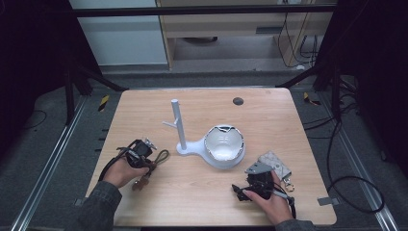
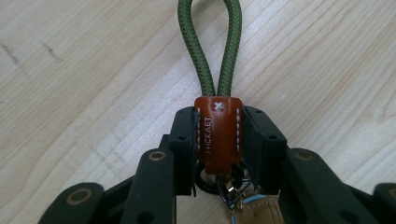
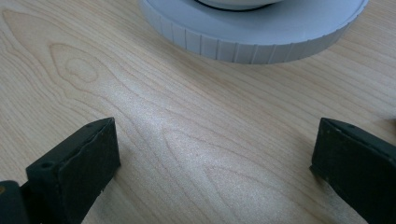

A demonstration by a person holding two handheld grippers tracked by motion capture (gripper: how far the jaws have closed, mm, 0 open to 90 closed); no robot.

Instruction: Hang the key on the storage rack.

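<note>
Pale wood tabletop [image 1: 202,192]. Left gripper [image 2: 218,140] fingers clamp key fob's brown leather tab [image 2: 218,133], green loop [image 2: 211,44] free for white stand's peg [image 1: 176,118]. Right gripper [image 3: 212,172] fingers wide, empty, near stand's dish [image 1: 224,144].

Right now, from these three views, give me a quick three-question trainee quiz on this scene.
1. True or false: the left hand-held gripper is shut on the brown leather tab of the keychain.
2. What colour is the cord loop above that tab? A red, B green, C white.
3. How do the jaws of the right hand-held gripper stand, and what lies between them?

Key: 1 true. 2 B. 3 Wide apart, with bare wooden table between them; the white stand base lies ahead.
</note>
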